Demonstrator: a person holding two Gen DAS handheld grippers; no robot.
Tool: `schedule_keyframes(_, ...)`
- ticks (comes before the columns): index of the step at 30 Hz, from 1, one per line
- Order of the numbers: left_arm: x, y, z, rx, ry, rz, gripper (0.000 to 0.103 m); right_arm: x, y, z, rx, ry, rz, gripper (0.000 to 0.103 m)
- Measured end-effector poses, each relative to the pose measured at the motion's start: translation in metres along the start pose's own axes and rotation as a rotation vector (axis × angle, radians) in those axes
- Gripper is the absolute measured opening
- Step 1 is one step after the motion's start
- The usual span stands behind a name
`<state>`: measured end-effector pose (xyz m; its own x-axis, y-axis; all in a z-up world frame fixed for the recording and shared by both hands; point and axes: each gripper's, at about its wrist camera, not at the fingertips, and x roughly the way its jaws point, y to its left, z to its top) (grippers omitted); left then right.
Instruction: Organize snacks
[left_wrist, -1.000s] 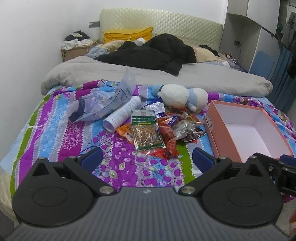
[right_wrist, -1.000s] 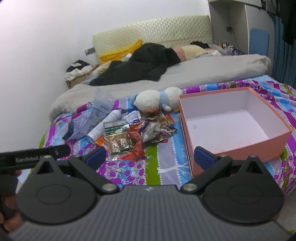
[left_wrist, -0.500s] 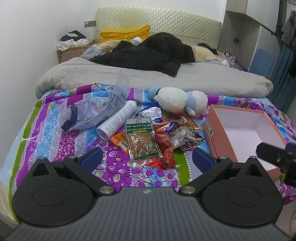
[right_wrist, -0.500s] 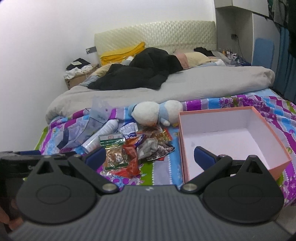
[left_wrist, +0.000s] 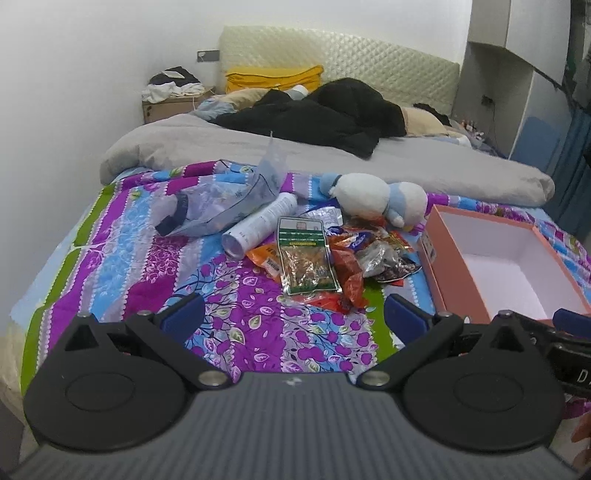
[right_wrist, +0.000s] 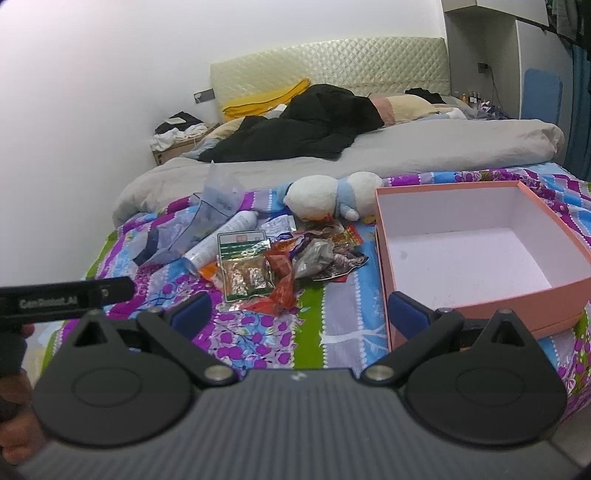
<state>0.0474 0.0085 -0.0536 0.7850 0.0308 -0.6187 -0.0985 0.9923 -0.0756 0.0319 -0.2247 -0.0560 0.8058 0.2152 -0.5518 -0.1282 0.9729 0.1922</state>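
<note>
snack pile: crinkly foil and clear-plastic packets (left_wrist: 325, 258), heaped on floral quilted bedspread (left_wrist: 155, 258), just left of box
box: pink cardboard, white inside, open, empty (right_wrist: 472, 258)
risk: slick overlapping packets, likely slipping or dragging neighbours; plush toy (left_wrist: 376, 199) touching pile
left gripper (left_wrist: 293, 315): wide apart, holding nothing
right gripper (right_wrist: 299, 312): wide apart, holding nothing

Snack packets piled on a patterned bed

The left tool (left_wrist: 293, 317) hovers wide open above the quilt, short of the green-labelled packet (left_wrist: 305, 254); an empty pink box (left_wrist: 436, 269) lies just right of the pile.
</note>
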Motion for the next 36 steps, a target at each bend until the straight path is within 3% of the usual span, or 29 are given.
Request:
schedule_keyframes(21,-0.033,0.006,-0.007,0.022,-0.038,-0.056,0.103,-0.034,0.019,-0.013,0.002,-0.049,-0.051,0.103)
schedule_keyframes(25,-0.031,0.006,-0.01,0.026,-0.031,-0.046,0.103,-0.03,0.018,-0.017,0.025,-0.026,-0.011,0.103)
schedule_keyframes(36,-0.007,0.01,-0.017,0.035,0.014,-0.021,0.103,-0.013,0.012,-0.028,0.04,0.009,-0.004,0.099)
